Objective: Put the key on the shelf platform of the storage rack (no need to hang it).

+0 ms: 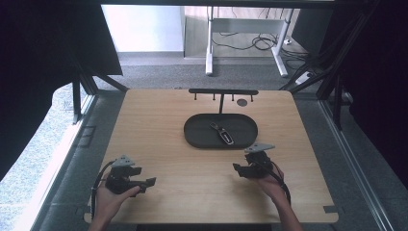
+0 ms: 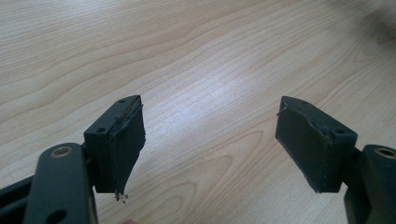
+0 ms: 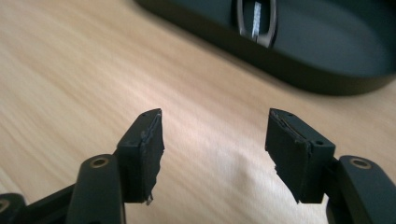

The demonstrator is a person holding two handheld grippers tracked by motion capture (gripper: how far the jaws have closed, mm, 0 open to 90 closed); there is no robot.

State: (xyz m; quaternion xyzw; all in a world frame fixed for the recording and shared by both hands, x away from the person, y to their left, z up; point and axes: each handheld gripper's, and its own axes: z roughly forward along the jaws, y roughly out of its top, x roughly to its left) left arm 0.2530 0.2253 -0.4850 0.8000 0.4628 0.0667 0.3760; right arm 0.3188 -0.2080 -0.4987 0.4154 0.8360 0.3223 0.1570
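Observation:
A dark oval tray (image 1: 197,137) lies in the middle of the wooden table (image 1: 159,120), and a black car key fob (image 1: 222,133) with a silver strip rests in it. Behind the tray stands a thin black T-shaped rack (image 1: 222,92) with small hooks. My left gripper (image 1: 153,182) sits low at the near left, held in a hand, jaws apart over bare wood (image 2: 210,126). My right gripper (image 1: 236,168) hovers just in front of the tray's right end, open. In the right gripper view (image 3: 215,135) the tray rim (image 3: 299,70) and the key fob (image 3: 256,18) lie close ahead.
A small dark round spot (image 1: 242,102) marks the tabletop near the rack. Past the table's far edge are grey carpet, white desk legs (image 1: 210,53) and loose cables (image 1: 260,43). Black frame struts (image 1: 337,91) flank both sides.

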